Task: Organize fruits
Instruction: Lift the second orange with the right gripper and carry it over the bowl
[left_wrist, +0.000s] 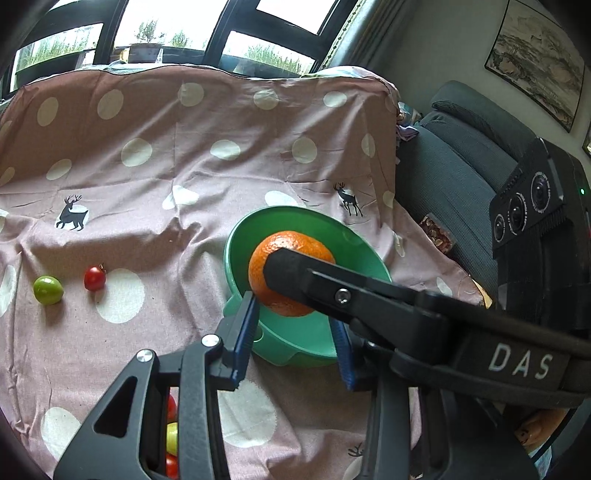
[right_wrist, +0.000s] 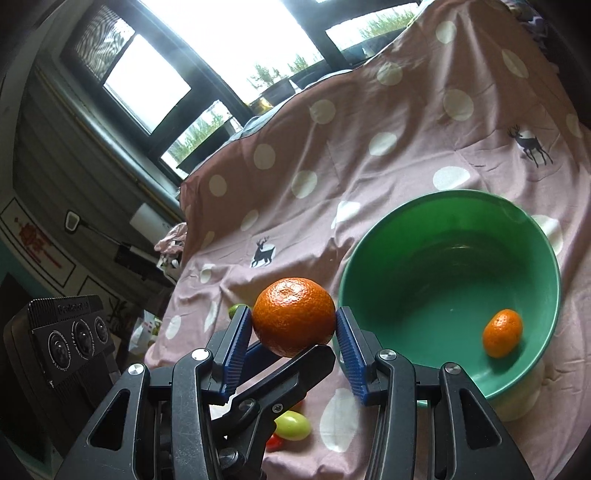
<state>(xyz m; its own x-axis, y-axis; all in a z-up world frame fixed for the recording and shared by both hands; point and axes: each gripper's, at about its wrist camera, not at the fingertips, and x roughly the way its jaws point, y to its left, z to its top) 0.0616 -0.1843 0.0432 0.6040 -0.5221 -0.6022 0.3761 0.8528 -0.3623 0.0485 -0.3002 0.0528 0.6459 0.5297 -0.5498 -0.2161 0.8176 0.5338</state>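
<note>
Risk — the mandarin (right_wrist: 293, 316) could roll out of the right gripper (right_wrist: 293, 326) short of the green bowl (right_wrist: 369, 266): round peel, contact only at its sides. Right jaws part-open, clamped on it, just beside the rim. Left gripper (left_wrist: 295, 332) jaws narrow, pads bare — gripping nothing. A smaller mandarin (right_wrist: 503, 333) lies in the bowl.

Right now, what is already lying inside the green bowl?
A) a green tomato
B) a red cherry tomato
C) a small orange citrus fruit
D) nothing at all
C: the right wrist view shows one small orange citrus fruit resting on the inner floor of the green bowl, while the right gripper holds a larger orange beside the bowl's rim.
</note>
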